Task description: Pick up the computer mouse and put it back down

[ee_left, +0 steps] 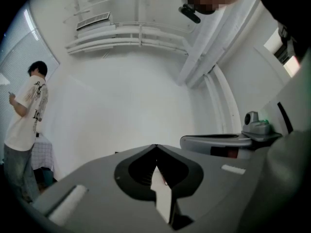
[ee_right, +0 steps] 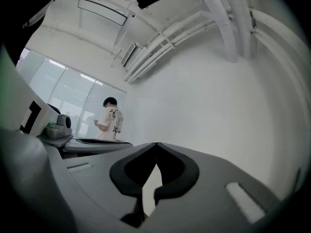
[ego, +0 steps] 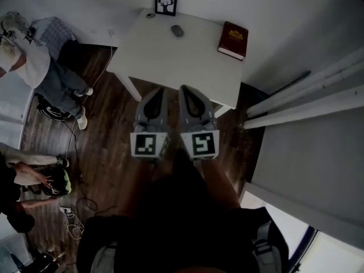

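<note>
- A white counter [ego: 187, 67] stands against the wall on a dark wood floor [ego: 108, 147].
- A red book [ego: 233, 40] lies flat near the counter's far right corner.
- A framed deer picture [ego: 166, 2] stands upright at the far edge. A small round thing [ego: 150, 15] sits just beside it, too small to identify.
- A person [ego: 40, 67] in a white T-shirt and jeans stands at left.
- Another person [ego: 20, 178] crouches at lower left, hands near a yellow-green thing [ego: 58, 182].
- Cables [ego: 74, 147] trail across the floor.
- White pipes [ego: 307, 101] run at right.
</note>
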Available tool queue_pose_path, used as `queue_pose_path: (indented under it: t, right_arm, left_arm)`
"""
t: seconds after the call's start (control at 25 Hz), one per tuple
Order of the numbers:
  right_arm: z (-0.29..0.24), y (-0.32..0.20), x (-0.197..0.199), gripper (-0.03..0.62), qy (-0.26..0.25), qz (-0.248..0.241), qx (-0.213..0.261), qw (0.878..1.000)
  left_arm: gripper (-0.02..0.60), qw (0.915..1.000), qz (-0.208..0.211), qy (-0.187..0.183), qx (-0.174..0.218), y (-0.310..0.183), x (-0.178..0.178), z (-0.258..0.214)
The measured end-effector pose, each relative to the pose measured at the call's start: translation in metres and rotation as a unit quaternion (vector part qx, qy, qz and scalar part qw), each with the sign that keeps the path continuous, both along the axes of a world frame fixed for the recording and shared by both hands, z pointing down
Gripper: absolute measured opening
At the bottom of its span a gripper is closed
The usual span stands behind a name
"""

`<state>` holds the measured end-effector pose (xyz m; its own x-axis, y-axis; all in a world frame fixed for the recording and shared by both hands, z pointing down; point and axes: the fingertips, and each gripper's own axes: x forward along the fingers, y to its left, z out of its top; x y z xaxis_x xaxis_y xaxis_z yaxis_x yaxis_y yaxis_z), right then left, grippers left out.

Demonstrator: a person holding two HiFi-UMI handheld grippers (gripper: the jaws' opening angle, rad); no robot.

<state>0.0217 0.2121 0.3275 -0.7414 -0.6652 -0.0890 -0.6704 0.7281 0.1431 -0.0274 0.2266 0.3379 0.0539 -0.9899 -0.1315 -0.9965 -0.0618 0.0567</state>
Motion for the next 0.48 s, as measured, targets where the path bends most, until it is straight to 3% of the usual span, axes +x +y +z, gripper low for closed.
queue_pose_path:
  t: [0.48]
  right_arm:
    - [-0.002,-0.144,-0.022,0.014,-0.001,-0.028,-0.027,0.999]
  left_arm:
    - [0.000,0.9991,-0.015,-0.002,-0.039,-0.144,-0.017,0.003]
